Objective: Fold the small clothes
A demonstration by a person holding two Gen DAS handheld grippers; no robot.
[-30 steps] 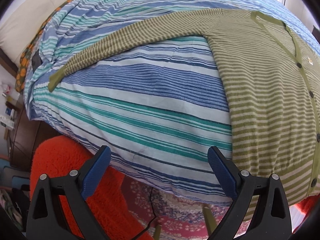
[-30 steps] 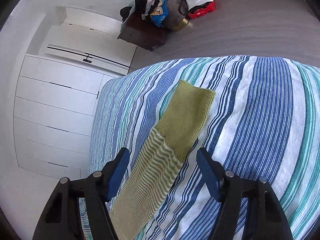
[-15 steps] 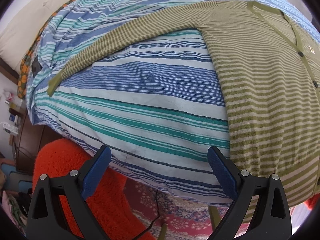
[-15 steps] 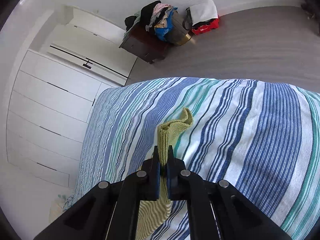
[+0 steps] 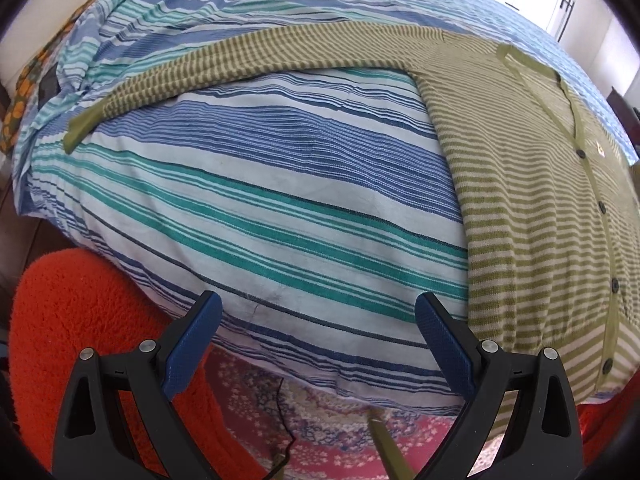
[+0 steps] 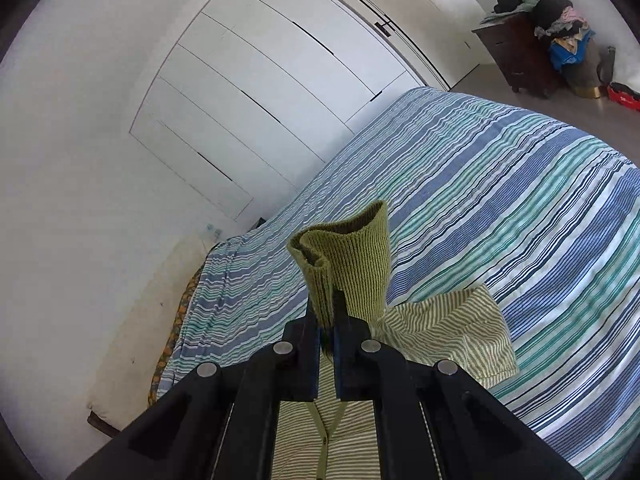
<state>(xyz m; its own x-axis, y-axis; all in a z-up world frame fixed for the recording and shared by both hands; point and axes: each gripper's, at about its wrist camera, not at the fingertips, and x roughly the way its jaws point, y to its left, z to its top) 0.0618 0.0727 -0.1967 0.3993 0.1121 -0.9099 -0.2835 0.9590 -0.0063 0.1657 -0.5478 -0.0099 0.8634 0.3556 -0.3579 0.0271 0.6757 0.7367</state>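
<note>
Cardigan (image 5: 532,208) lies on the bed (image 5: 256,184), sleeve (image 5: 224,64) stretched leftward.

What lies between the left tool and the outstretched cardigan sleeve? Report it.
Only bare striped bedsheet separates the open left tool from the sleeve, as the left wrist view shows.

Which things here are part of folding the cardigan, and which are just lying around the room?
Part of the job:
- striped green cardigan, spread on the bed
- its sleeve cuff, pinched in the shut right gripper
- left gripper, fingers open, empty
- striped bedspread, the folding surface

Lying about:
- orange fluffy blanket
- clothes pile on the dark dresser
- white wardrobe
</note>
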